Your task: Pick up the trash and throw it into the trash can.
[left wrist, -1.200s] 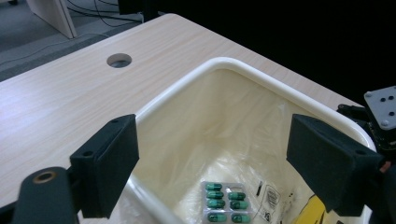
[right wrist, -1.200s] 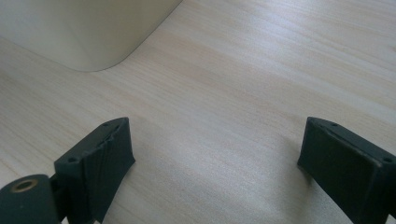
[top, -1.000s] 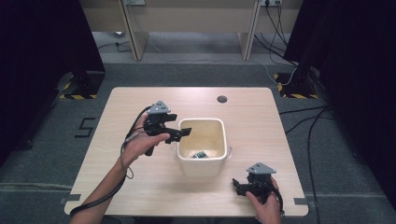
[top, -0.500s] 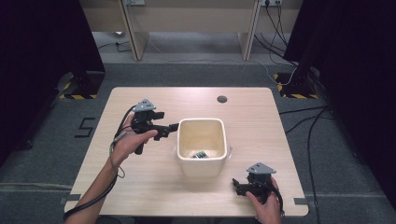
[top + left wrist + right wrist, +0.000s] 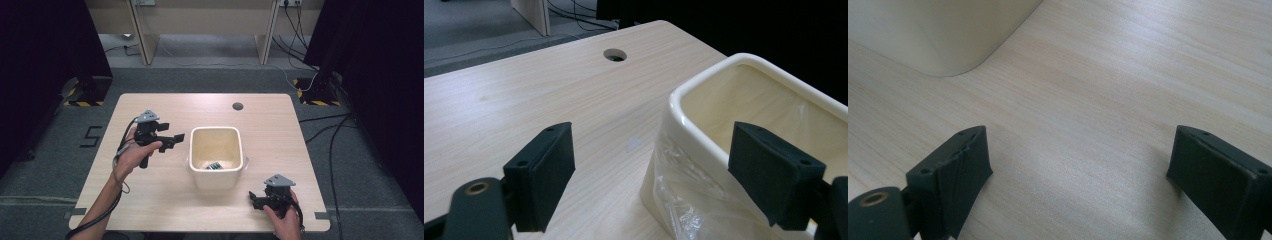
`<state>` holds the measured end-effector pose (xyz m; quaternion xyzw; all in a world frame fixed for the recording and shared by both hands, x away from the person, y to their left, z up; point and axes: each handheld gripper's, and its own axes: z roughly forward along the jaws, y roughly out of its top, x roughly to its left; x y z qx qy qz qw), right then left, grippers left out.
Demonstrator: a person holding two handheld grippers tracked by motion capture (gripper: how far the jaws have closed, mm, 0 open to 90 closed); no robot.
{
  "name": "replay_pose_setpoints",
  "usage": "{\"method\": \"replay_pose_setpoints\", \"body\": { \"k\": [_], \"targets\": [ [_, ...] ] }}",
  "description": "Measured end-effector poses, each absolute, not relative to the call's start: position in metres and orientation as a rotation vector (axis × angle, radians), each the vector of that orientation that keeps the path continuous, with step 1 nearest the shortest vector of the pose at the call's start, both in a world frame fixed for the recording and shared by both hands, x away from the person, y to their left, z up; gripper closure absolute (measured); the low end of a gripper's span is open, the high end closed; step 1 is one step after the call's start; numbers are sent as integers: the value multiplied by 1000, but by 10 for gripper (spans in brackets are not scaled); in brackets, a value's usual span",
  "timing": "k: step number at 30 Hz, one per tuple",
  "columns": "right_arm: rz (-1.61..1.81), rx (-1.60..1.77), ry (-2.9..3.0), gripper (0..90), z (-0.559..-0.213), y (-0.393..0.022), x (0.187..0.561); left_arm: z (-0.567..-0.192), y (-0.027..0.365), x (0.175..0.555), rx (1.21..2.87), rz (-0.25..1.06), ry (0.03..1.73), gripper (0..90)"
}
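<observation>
Your left hand-held gripper [image 5: 172,140] gapes empty just left of the cream tub [image 5: 216,157]; your right hand-held gripper [image 5: 256,199], equally wide and empty, rests near its front-right corner.

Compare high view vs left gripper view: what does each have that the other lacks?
High view alone: both hands with the left gripper and right gripper, a small green-and-white item at the bottom of the bin, the floor and cables beyond the table. Left gripper view alone: its open jaws close up, and the clear plastic liner draped over the bin's outer wall. Shared: the cream bin, the wooden table and its cable hole.
</observation>
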<state>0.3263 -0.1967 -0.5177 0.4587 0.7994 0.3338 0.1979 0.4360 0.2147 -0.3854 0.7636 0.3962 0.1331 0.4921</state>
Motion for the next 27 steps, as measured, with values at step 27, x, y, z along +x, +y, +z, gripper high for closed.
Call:
{"method": "replay_pose_setpoints", "body": {
  "k": [27],
  "targets": [
    [934, 1285, 2237, 98, -518, -197, 326, -430, 234, 431, 1823, 350, 1066, 184]
  ]
}}
